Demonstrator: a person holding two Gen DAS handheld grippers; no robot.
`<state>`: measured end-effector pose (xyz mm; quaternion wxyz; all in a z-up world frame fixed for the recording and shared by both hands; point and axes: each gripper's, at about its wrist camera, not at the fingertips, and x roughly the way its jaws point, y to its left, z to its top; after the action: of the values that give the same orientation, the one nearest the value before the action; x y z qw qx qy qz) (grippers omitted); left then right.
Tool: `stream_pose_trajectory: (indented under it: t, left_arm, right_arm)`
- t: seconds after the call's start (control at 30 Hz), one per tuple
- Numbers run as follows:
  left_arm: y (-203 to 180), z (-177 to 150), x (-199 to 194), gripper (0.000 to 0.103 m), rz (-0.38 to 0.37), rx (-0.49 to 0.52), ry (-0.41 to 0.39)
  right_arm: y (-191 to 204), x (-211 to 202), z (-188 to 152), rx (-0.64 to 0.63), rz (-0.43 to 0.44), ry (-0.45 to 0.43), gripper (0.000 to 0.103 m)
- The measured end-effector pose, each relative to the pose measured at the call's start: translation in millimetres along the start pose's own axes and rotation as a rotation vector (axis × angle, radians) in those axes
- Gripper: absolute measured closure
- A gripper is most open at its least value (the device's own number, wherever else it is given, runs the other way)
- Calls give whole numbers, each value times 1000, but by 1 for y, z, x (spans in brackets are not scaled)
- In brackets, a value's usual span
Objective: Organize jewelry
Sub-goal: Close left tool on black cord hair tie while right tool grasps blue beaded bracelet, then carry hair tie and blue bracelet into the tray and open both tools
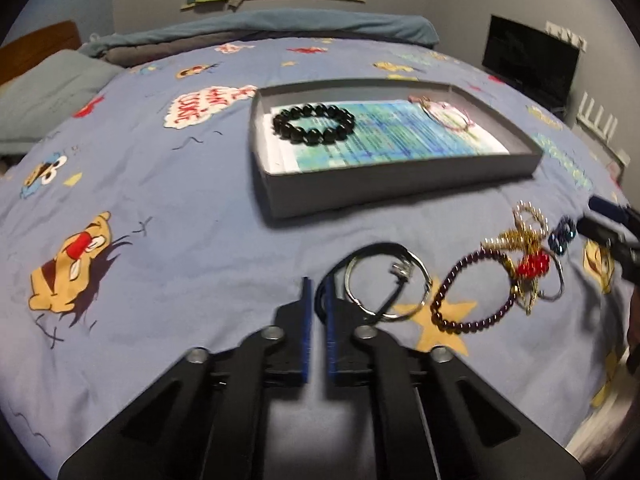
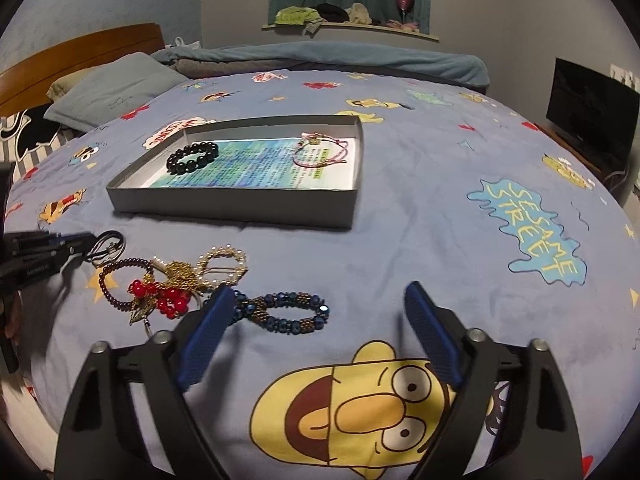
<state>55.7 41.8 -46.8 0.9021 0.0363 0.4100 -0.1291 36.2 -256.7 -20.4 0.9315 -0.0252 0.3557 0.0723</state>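
The left claw (image 1: 318,280) is clenched on the black cord of a silver ring (image 1: 388,282), in front of the grey box (image 1: 400,188), apparently for transfer. The right claw (image 2: 318,300), released, straddles the blue bracelet (image 2: 288,310); the black bracelet (image 1: 314,124) already lies inside the box.

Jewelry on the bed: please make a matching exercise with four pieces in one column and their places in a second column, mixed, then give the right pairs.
Column 1:
1. black bead bracelet
2. pink cord bracelet
3. blue bead bracelet
4. silver ring bracelet

Column 2:
A. on the bedsheet, just ahead of the right gripper
B. in the grey box, right part
C. on the bedsheet, at the tips of the left gripper
D. in the grey box, left part

Pairs: 1-D, 2-B, 3-A, 4-C
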Motion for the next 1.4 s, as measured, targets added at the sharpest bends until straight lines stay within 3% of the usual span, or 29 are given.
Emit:
stream_pose_trajectory:
  t: [0.23, 0.4, 0.5, 0.53, 0.57, 0.97, 1.1, 1.4]
  left_arm:
    - [-2, 0, -11, 99, 8, 22, -48]
    - [-5, 1, -12, 99, 12, 39, -55]
    - [-6, 1, -13, 99, 9, 41, -58]
    - [-6, 1, -14, 99, 11, 42, -63]
    - [-7, 1, -16, 99, 13, 44, -69]
    - [-24, 11, -39, 99, -31, 65, -152]
    - [-30, 17, -45, 99, -46, 71, -167]
    - [-44, 57, -65, 99, -58, 104, -242]
  right_arm:
    - [-7, 11, -3, 43, 44, 73, 58]
    - [-10, 23, -6, 72, 80, 115, 59]
    - [-10, 27, -6, 95, 126, 138, 81]
    - [-10, 27, -6, 98, 131, 139, 92]
    - [-10, 25, -6, 91, 123, 132, 95]
    - [8, -18, 15, -6, 95, -67, 96]
    - [13, -26, 26, -20, 94, -97, 96]
    - [21, -45, 73, -50, 75, -185, 96]
